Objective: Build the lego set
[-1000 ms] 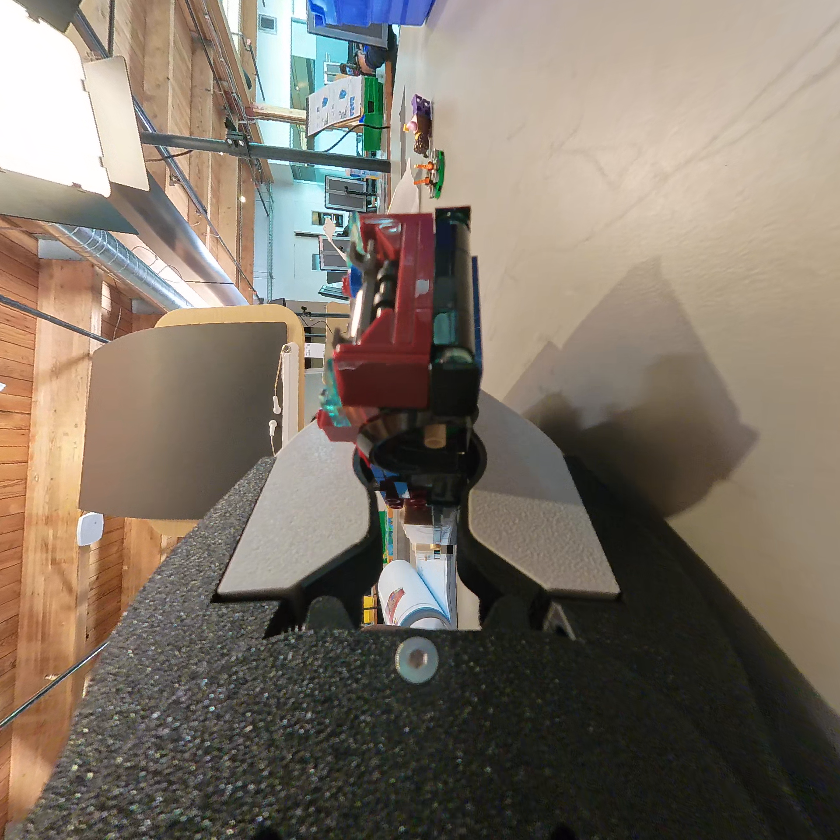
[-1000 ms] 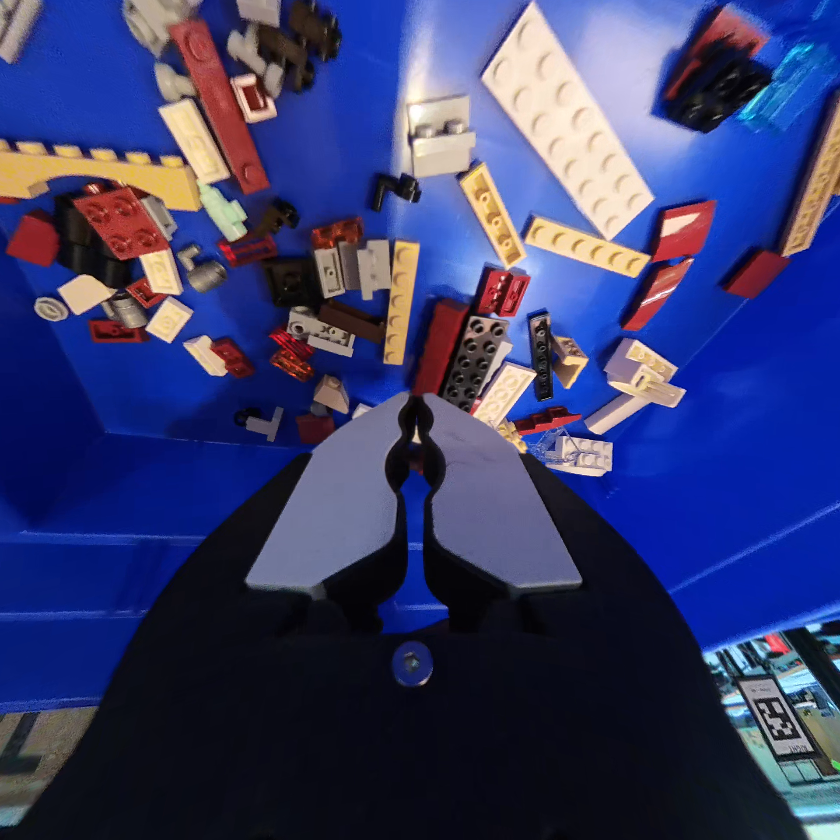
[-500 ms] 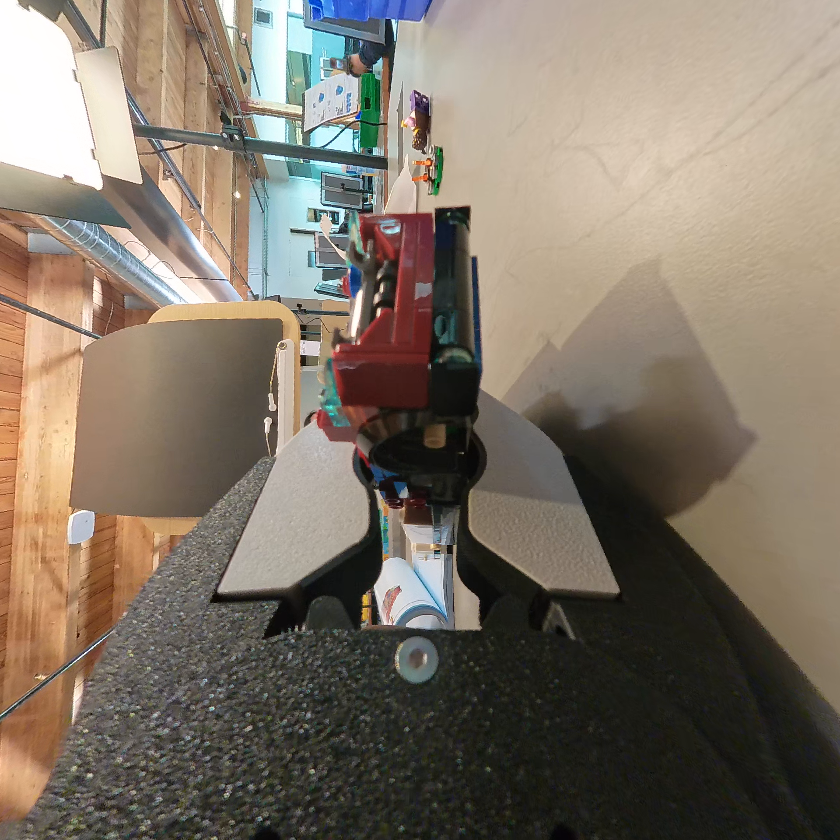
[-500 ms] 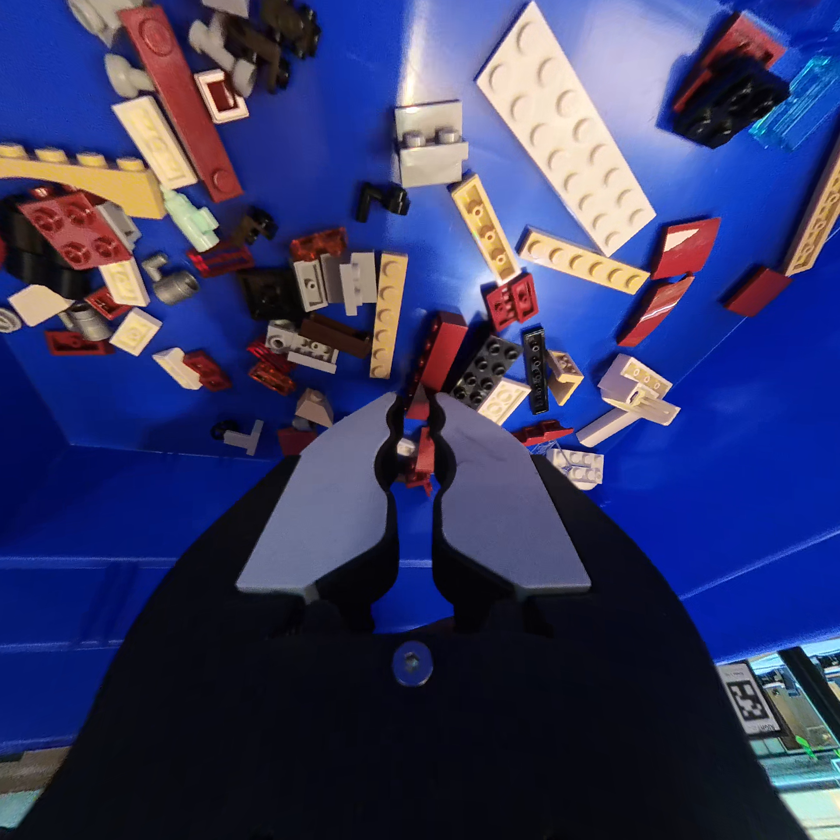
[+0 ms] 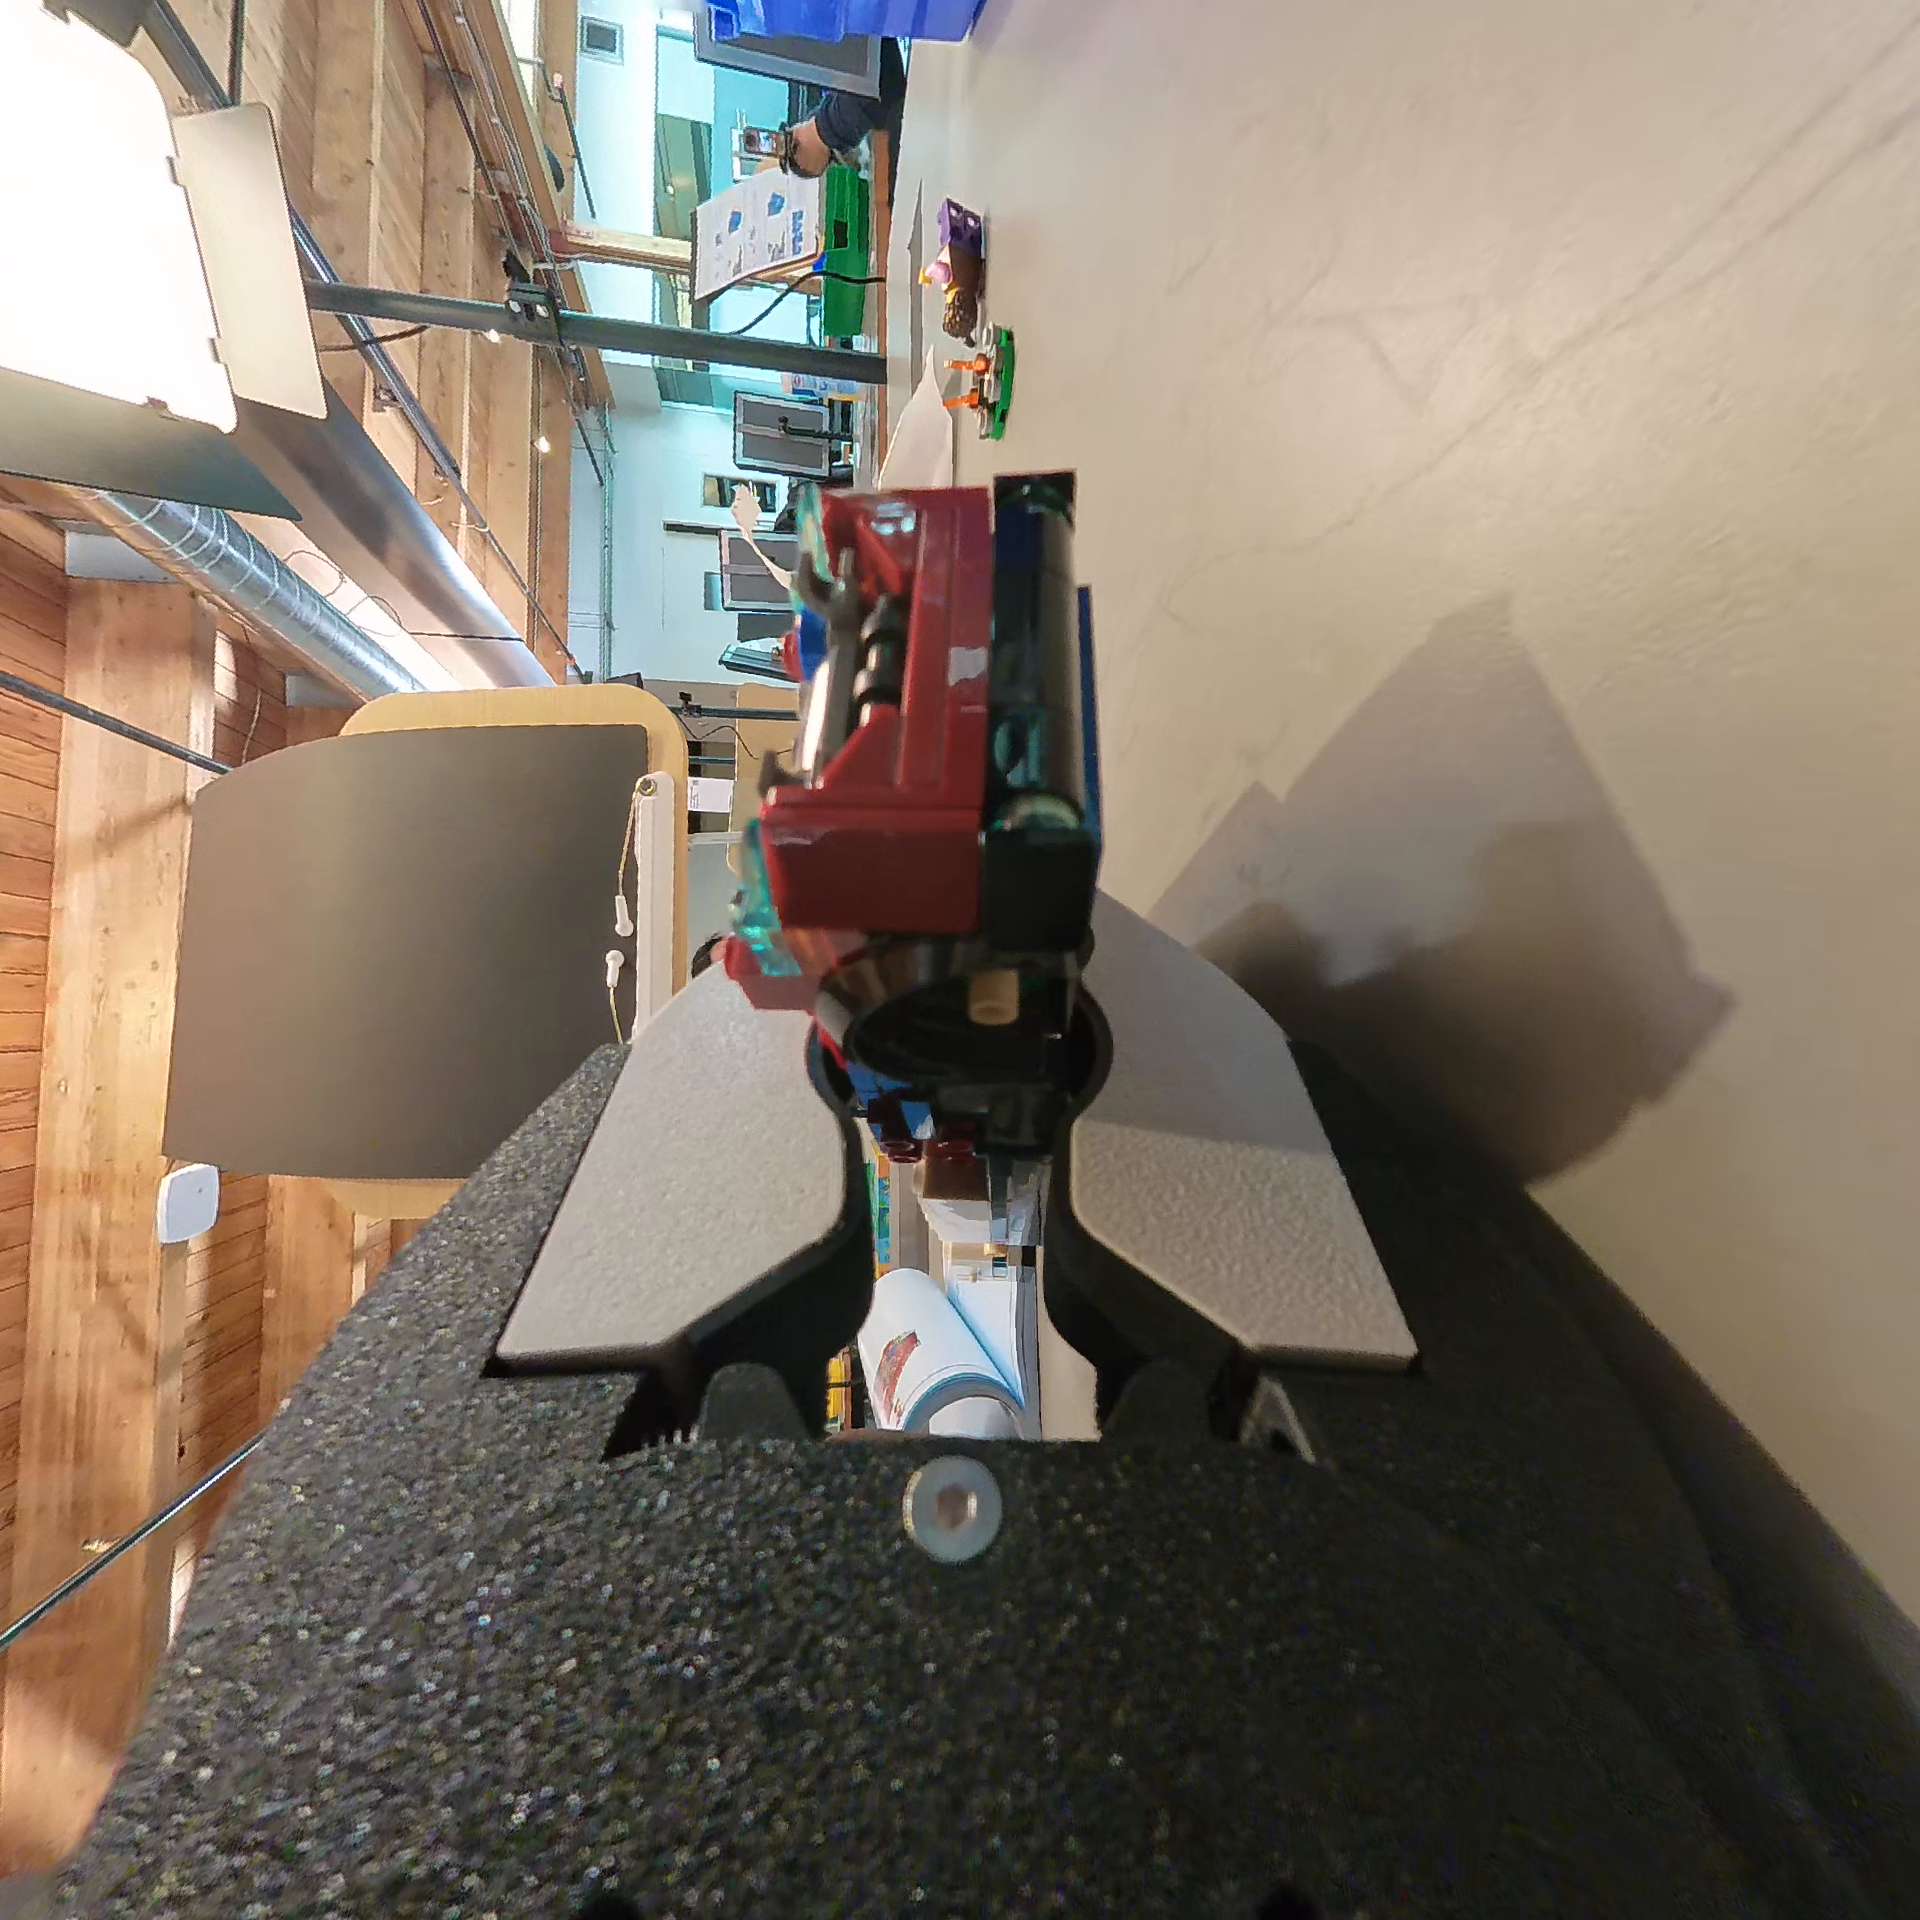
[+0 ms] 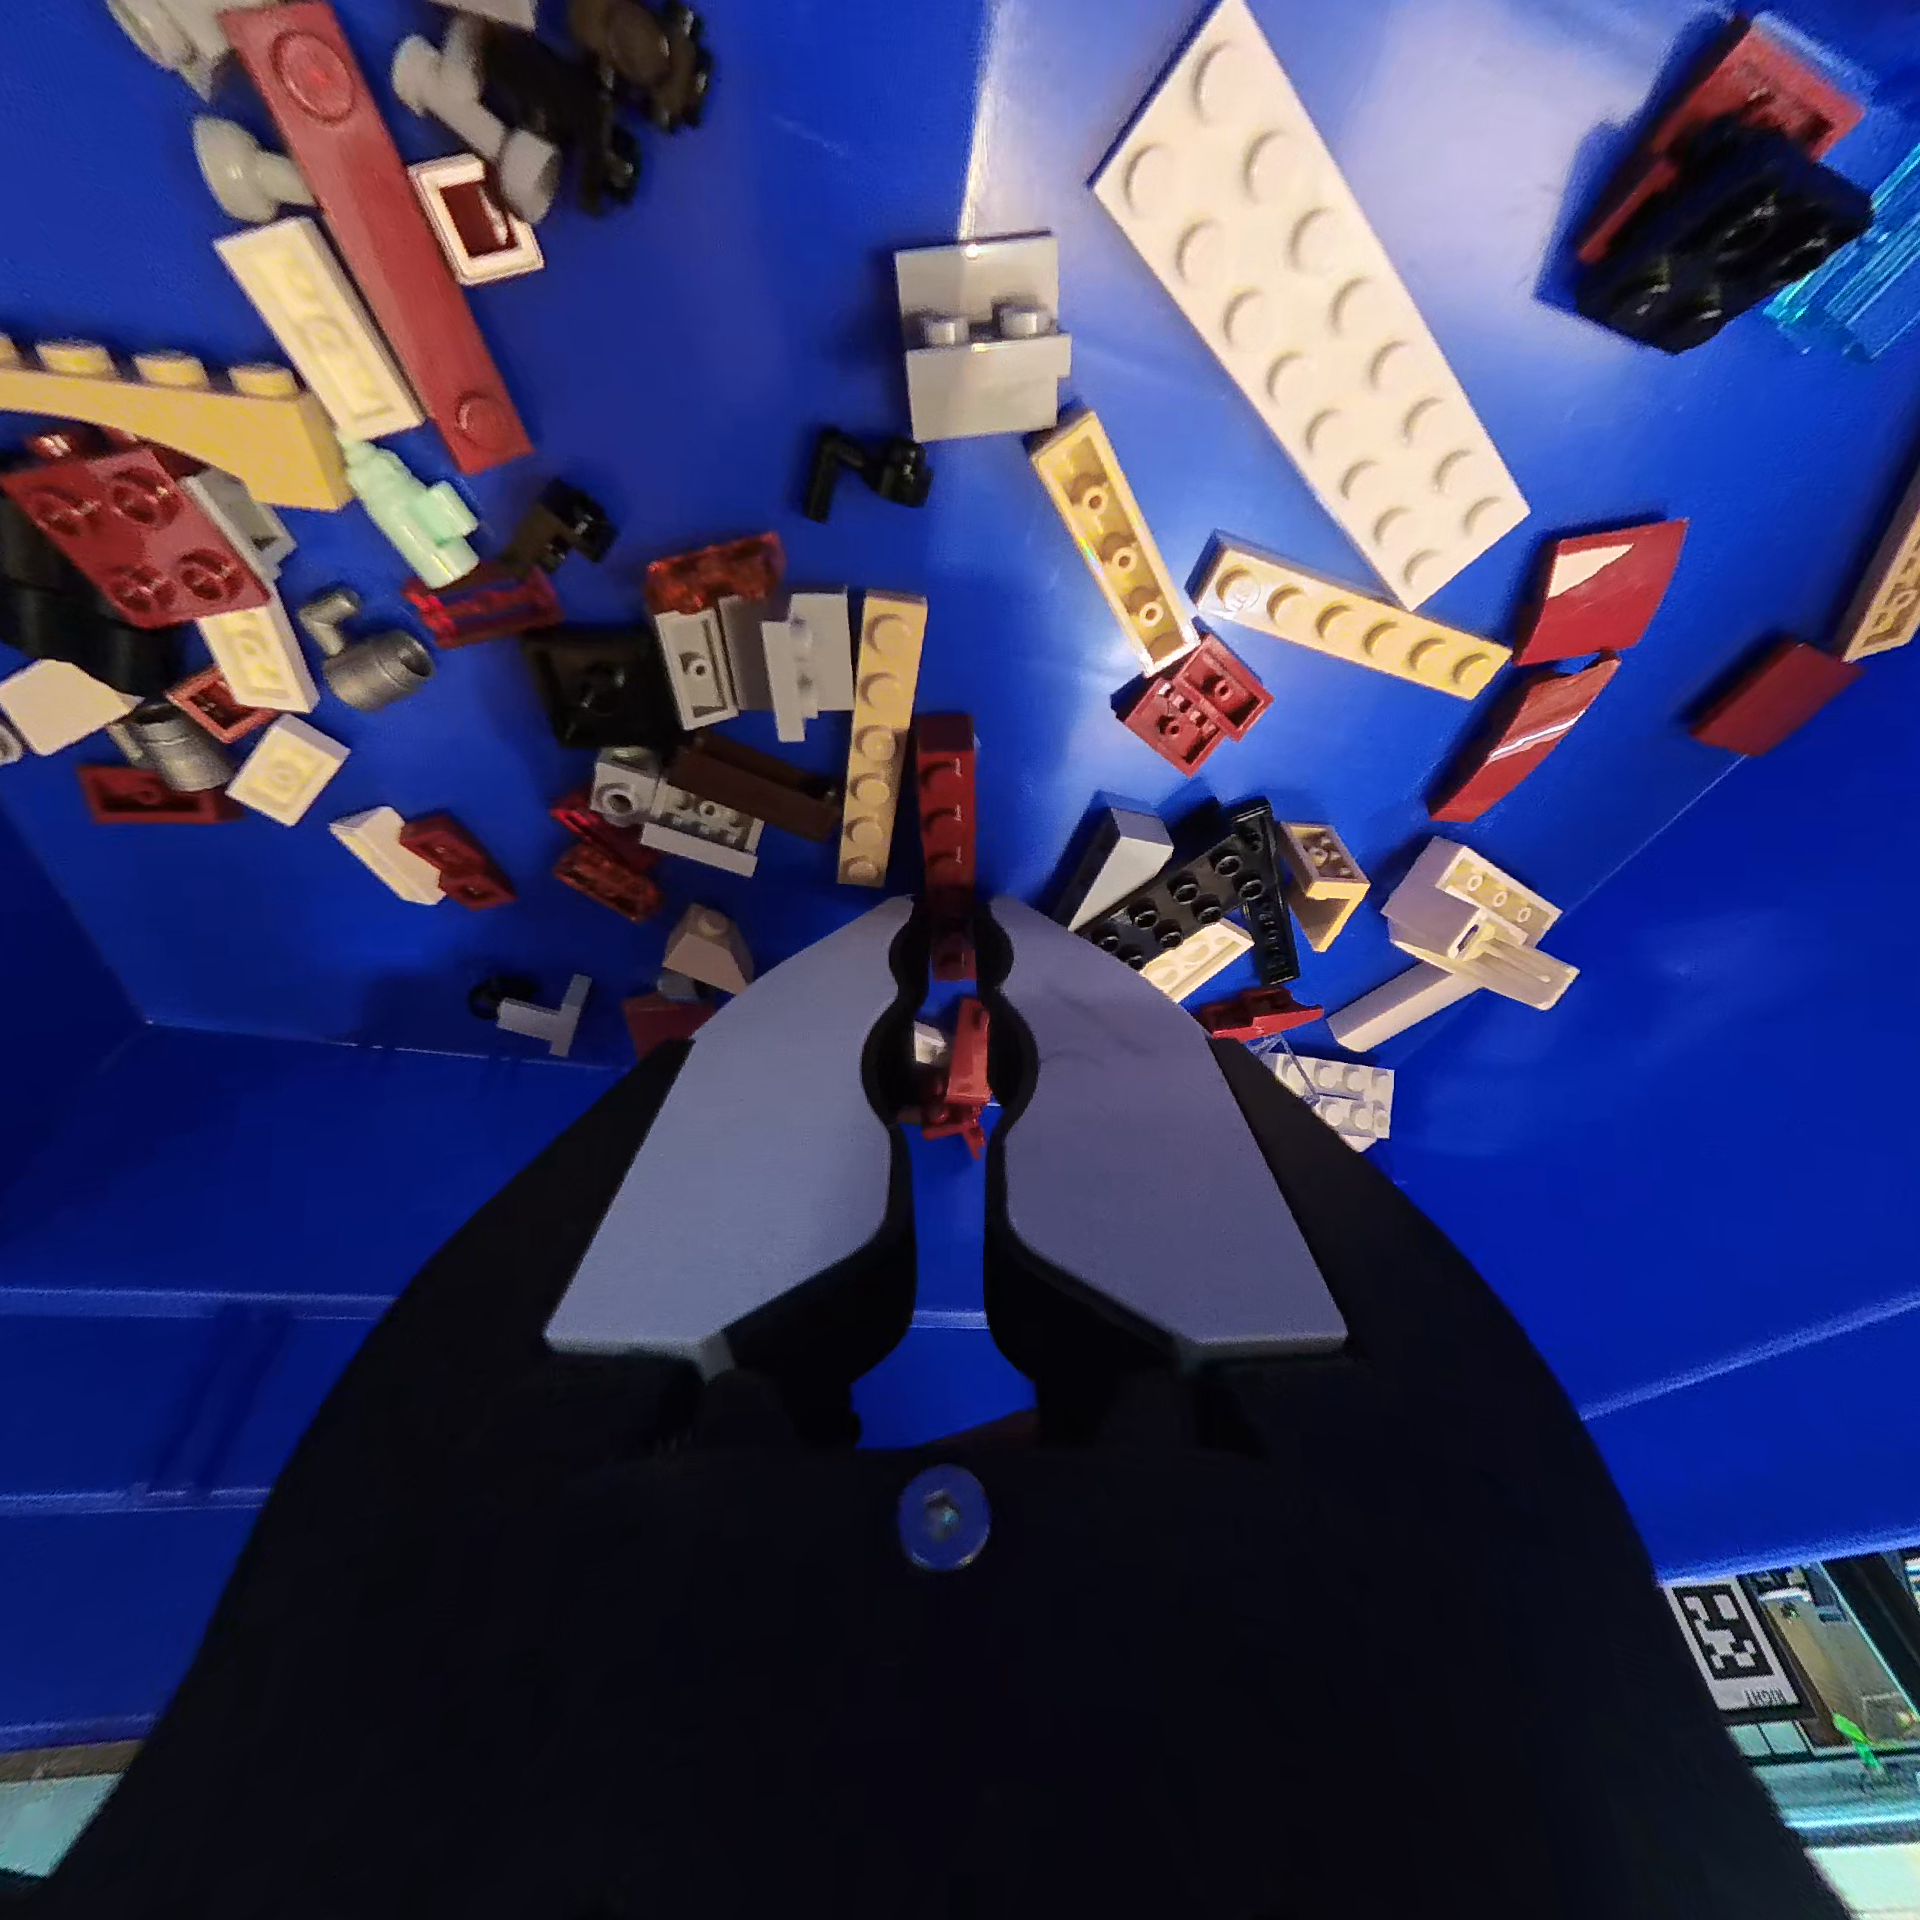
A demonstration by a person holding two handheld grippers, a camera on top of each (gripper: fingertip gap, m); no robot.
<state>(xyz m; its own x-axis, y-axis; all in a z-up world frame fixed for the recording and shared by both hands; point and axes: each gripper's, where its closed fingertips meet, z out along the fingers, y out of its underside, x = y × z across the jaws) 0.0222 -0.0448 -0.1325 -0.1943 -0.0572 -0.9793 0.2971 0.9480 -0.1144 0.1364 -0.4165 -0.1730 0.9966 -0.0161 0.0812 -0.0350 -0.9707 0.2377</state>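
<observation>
1. Left gripper (image 5: pixel 956 1023), left wrist view: we see its two grey fingers (image 5: pixel 707 1153) clenched on a brick-built model (image 5: pixel 935 790) of dark red and black parts with a translucent teal piece on one side. Both pads press on its round black base.
2. Same view: the model stands out past the fingertips just off the pale tabletop (image 5: pixel 1455 416). Small brick figures (image 5: pixel 977 312) sit near the tabletop's far edge, well apart from the model.
3. Right gripper (image 6: pixel 951 914), right wrist view: we see the jaws nearly closed, gripping a long dark red brick (image 6: pixel 943 800) by one end; the other end points away over a blue bin (image 6: pixel 312 1195).
4. Same view: loose bricks litter the bin floor. A tan plate (image 6: pixel 883 727) lies just beside the held brick; a black plate (image 6: pixel 1195 883) lies near the right fingertip; a large white plate (image 6: pixel 1309 312) lies toward the far wall.
</observation>
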